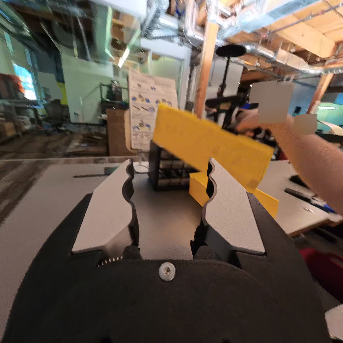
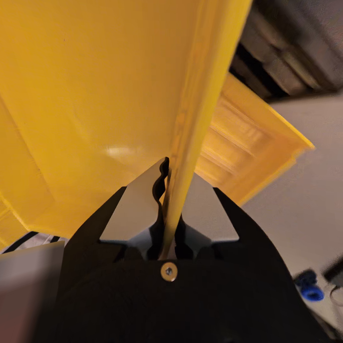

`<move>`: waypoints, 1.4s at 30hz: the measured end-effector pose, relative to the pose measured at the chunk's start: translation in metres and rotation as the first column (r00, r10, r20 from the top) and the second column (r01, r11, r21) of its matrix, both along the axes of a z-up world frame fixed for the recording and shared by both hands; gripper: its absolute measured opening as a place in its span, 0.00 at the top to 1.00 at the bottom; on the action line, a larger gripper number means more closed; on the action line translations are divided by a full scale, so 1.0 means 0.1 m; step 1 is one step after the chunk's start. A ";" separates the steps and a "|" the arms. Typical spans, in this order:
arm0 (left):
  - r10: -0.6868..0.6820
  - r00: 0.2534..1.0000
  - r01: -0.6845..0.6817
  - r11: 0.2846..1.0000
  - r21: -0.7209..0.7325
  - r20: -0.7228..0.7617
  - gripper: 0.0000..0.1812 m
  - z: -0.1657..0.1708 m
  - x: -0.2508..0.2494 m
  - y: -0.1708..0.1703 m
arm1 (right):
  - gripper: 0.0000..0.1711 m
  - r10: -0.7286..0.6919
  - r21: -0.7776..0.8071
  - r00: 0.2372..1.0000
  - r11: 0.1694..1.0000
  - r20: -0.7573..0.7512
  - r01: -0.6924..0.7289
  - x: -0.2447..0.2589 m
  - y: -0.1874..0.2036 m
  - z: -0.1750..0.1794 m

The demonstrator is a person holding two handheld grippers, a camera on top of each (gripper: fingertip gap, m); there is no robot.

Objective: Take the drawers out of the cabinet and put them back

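Note:
A yellow drawer [image 1: 204,141] hangs tilted in the air above the grey table [image 1: 46,204]. My right gripper [image 2: 172,167] is shut on this drawer's [image 2: 92,92] side wall; its right finger is hidden behind the wall. A second yellow drawer [image 1: 198,187] lies on the table below it and also shows in the right wrist view [image 2: 250,148]. The black cabinet [image 1: 167,172], with small slots, stands behind both drawers. My left gripper [image 1: 170,165] is open and empty, low over the table, short of the cabinet and the lying drawer.
A person's bare forearm [image 1: 306,157] reaches in from the right toward the lifted drawer. A printed sheet on a stand [image 1: 146,104] stands behind the cabinet. Dark tools [image 1: 297,193] lie at the table's right. A blue object [image 2: 310,291] lies at the lower right. About 40 cm separates my left fingertips from my right.

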State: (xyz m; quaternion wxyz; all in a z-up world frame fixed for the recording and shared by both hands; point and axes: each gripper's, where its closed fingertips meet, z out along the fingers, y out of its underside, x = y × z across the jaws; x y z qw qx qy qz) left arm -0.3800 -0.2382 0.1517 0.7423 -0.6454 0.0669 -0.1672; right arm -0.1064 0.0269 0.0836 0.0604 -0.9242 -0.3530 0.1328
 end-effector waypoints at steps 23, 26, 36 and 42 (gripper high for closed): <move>-0.682 0.708 0.049 0.307 -0.950 -0.184 0.62 -2.49 2.54 2.01 | 0.99 -0.690 -0.171 0.628 0.613 0.360 0.772 5.03 -0.67 -2.04; -0.708 0.691 0.060 0.257 -0.964 -0.146 0.81 -2.47 2.48 1.99 | 0.99 -0.681 -0.153 0.655 0.646 0.327 0.748 4.99 -0.50 -2.14; -0.415 0.893 -0.057 0.282 -0.958 -0.175 0.99 -2.42 0.92 2.27 | 0.99 -0.646 -0.132 0.738 0.729 0.192 0.672 4.72 0.20 -2.39; -0.203 0.970 -0.080 0.247 -0.966 -0.133 0.98 -2.40 -0.22 2.16 | 0.99 -0.618 -0.142 0.754 0.745 0.220 0.652 4.51 0.58 -2.39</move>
